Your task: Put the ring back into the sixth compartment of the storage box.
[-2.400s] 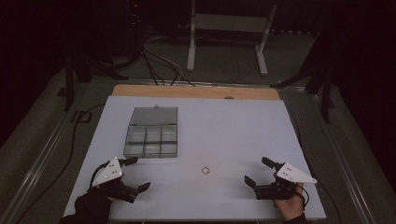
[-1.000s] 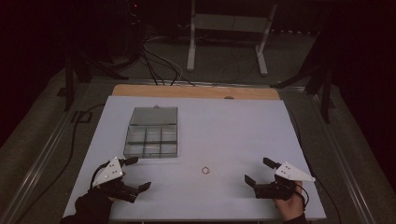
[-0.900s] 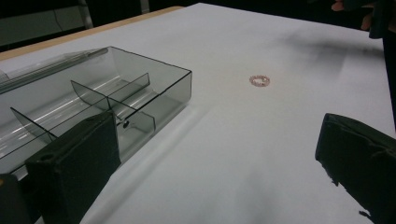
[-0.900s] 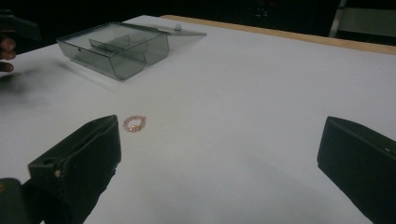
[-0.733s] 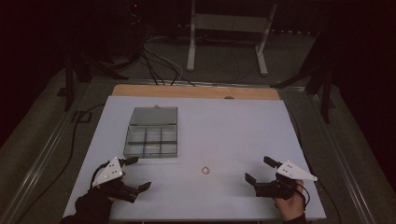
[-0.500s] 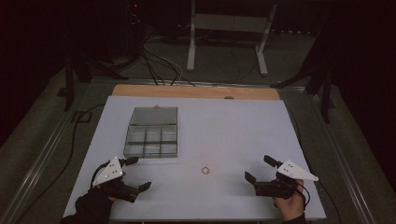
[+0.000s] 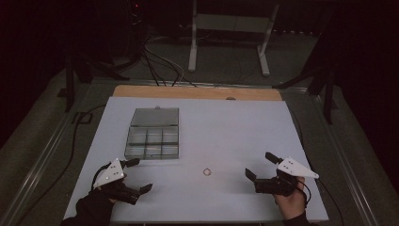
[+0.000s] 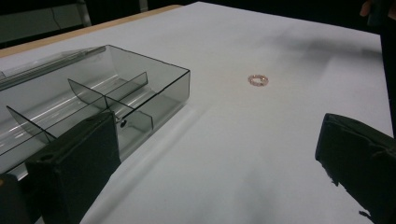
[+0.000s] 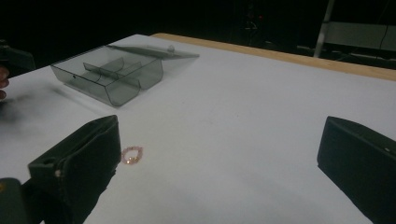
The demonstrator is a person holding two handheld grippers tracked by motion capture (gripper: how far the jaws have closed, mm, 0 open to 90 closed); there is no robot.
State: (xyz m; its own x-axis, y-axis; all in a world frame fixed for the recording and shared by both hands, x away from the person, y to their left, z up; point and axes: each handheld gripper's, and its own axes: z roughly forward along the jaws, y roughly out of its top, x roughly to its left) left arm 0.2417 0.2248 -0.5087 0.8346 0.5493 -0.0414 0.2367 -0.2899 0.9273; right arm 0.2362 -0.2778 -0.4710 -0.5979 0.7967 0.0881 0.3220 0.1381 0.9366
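Note:
A small pink bead ring (image 7: 206,172) lies flat on the white table top (image 7: 235,132), near the front and midway between my hands. A clear grey compartment box (image 7: 153,134) sits to its left with its lid folded back. My left gripper (image 7: 140,174) stands open just in front of the box's near left corner. In the left gripper view, the box (image 8: 93,102) is close on the left and the ring (image 8: 258,80) lies ahead. My right gripper (image 7: 259,165) is open, to the right of the ring. In the right gripper view, the ring (image 9: 132,154) lies beside the left finger (image 9: 79,158).
A wooden strip (image 7: 197,92) runs along the table's far edge. Beyond it, a metal stand (image 7: 230,28) and cables (image 7: 155,66) rest on the dark floor. The white surface right of the box is bare.
The right gripper has shifted very slightly. Both grippers remain open, and the ring and the box lie where they were.

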